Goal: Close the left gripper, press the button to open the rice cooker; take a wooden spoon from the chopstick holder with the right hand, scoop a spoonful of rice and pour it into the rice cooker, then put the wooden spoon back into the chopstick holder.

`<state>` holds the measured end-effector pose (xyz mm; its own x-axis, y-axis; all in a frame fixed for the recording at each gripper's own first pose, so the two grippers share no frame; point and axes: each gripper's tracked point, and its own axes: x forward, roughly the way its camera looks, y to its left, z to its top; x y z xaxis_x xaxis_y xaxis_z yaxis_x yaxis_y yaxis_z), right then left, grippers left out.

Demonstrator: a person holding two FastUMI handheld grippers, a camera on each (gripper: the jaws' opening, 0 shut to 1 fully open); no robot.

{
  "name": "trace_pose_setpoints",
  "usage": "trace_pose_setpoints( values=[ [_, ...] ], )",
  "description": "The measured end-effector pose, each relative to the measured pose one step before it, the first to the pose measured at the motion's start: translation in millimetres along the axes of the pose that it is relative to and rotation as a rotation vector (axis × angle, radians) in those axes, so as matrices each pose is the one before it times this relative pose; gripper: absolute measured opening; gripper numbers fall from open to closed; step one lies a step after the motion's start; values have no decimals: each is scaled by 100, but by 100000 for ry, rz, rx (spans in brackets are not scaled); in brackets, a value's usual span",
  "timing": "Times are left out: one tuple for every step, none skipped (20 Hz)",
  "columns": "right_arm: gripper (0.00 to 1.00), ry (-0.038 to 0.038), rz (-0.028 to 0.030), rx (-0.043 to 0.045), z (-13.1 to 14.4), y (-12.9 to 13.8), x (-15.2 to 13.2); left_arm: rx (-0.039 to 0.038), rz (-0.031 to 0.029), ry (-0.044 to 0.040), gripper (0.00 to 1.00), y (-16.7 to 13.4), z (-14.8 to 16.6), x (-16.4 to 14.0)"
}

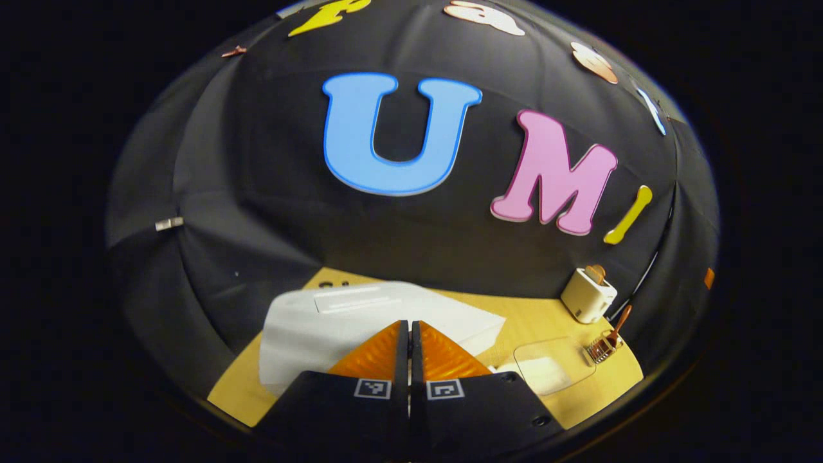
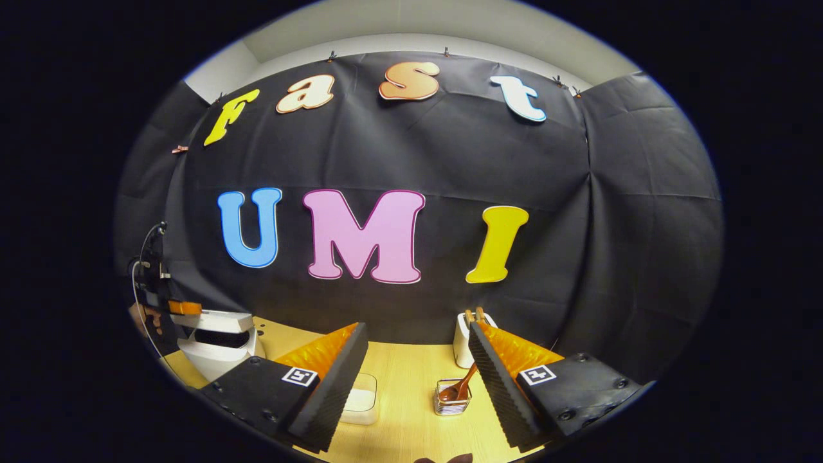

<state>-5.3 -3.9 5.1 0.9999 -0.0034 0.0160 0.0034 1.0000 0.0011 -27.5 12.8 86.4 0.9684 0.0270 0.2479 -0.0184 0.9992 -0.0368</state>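
Your left gripper [image 1: 409,334] sits fully closed and empty, just over the white rice cooker [image 1: 360,321], lid down; the button press looks to be the step in hand, calling for a short, straight push; your right gripper [image 2: 418,373] waits wide open, holding nothing; ahead, the wooden spoon [image 2: 460,388] leans in the chopstick holder [image 2: 451,402], right of the clear rice container [image 2: 360,402]; bare table [image 2: 405,411] gives room between them.
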Motion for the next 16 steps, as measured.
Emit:
trace_pose_setpoints(
  values=[
    [98,-350,29,7,68,-53,-81,964,727,-3526,6,190,1091,66],
    [98,-131,20,-56,87,-32,-112,1115,420,-2201,6,152,1010,127],
    [98,-232,114,2,49,-31,-37,656,168,-1068,6,95,447,-5],
    [98,95,64,-69,34,4,-96,215,29,-223,6,113,306,13],
    [98,-123,-12,-47,33,-45,-113,164,131,-345,6,70,224,34],
    [98,-180,-31,-8,70,-34,-75,518,246,-798,6,35,330,-11],
    [98,-137,-42,-42,66,-103,-57,881,398,-966,6,30,229,-30],
    [98,-28,-37,-153,17,-46,-50,925,324,-775,6,2,322,-11],
    [98,-20,-62,-79,74,-87,-37,573,512,-612,6,119,56,-17],
    [98,-102,-20,102,50,-53,-20,481,360,-525,6,15,302,-73],
    [98,-101,15,177,59,-3,8,520,289,-728,6,75,100,-56],
    [98,-80,122,116,43,7,-6,641,338,-691,6,81,262,-68],
    [98,14,79,-94,7,6,25,515,239,-923,6,48,208,2],
    [98,51,149,-141,12,24,21,527,288,-715,6,97,253,-69],
    [98,24,137,-78,-59,69,-13,586,263,-263,6,69,40,-11],
    [98,-40,136,-9,50,43,-18,748,285,-553,5,92,234,-94]
  ],
)
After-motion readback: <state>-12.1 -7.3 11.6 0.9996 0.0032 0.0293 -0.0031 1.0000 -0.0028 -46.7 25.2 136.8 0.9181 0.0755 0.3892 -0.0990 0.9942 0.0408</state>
